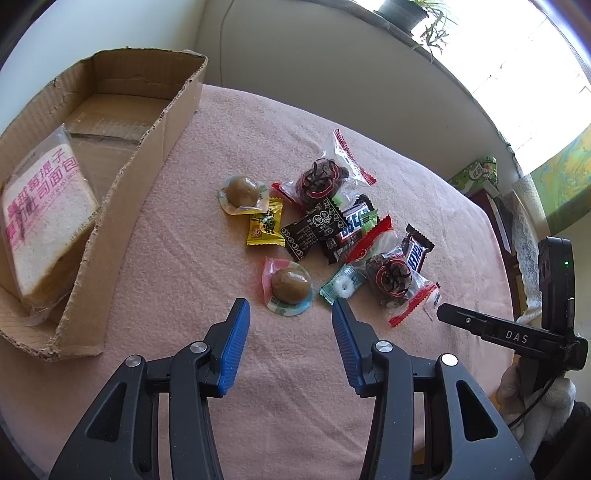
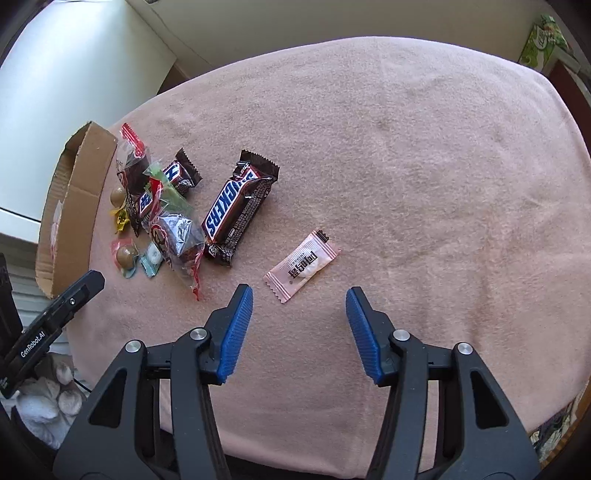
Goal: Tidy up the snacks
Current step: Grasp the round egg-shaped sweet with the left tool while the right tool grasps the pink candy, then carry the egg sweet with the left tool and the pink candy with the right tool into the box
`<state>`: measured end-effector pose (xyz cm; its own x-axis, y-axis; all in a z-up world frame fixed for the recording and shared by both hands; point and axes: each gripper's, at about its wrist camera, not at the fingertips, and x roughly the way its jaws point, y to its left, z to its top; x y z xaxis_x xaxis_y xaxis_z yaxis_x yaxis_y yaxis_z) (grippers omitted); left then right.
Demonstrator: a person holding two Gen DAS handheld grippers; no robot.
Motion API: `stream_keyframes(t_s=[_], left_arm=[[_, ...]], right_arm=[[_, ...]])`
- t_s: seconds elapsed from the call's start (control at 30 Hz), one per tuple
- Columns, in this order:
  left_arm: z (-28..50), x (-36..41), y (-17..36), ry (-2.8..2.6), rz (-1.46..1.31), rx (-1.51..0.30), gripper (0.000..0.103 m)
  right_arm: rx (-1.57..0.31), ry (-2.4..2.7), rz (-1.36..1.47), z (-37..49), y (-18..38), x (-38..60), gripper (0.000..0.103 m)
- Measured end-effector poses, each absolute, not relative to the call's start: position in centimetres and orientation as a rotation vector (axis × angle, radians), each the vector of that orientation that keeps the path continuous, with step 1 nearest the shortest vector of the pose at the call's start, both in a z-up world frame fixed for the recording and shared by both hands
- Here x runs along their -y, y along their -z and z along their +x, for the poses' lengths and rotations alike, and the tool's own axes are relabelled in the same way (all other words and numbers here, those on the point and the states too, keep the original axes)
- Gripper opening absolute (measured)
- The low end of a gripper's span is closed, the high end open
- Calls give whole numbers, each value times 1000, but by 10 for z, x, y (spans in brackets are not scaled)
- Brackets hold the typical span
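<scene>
Left gripper [image 1: 291,317] hovers low over pink cloth [image 1: 258,129], jaws wide, empty, just short of a jelly cup [image 1: 289,285]. Right gripper [image 2: 299,301] likewise spread, empty, near pink sachet [image 2: 302,266]. "SNICKERS" bar [image 2: 236,206] beside snack pile; bread pack [image 1: 44,218] in cardboard box [image 1: 122,229].

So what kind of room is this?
Probably a home: a table under a pink fleecy cloth, a potted plant on the windowsill, and a cardboard box holding packaged bread.
</scene>
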<state>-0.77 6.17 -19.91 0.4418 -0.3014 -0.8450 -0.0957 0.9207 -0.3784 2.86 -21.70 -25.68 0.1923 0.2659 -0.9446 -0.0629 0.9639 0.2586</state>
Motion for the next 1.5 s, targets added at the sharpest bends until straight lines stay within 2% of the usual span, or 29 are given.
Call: stream_keyframes(t_s=[0.33,0.4,0.47,0.6,0.77,0.83,1.0,1.23,1.5], left_arm=[[8,-55,212,128,-391,-1135,45],[11,-52,215,129,-374,-1138,45],[12,-52,218,124,-361,-1143,45],[16,-49,221,126,-364,-1137,45],[17,-41,222,128,-286,-1115,42],[15,-40,222,119,-244,-1106,33],[13,-40,222,117,-236,-1086,29],[10,-46,219,118,-260,-1071,28],[3,-44,202,139,-254,-1037,28]], right_arm=[[-1363,-198,190,44,268,203,55],[-1358,-195,134,46,267,192,51],[-1353,-196,91,46,267,184,40],[-1335,-203,14,43,267,166,37],[-1308,-205,-92,32,268,148,21],[-1308,-222,-79,30,268,147,20],[-1310,-236,-77,28,268,150,20],[-1310,-253,-37,49,272,179,20],[-1290,-261,7,40,248,193,20]])
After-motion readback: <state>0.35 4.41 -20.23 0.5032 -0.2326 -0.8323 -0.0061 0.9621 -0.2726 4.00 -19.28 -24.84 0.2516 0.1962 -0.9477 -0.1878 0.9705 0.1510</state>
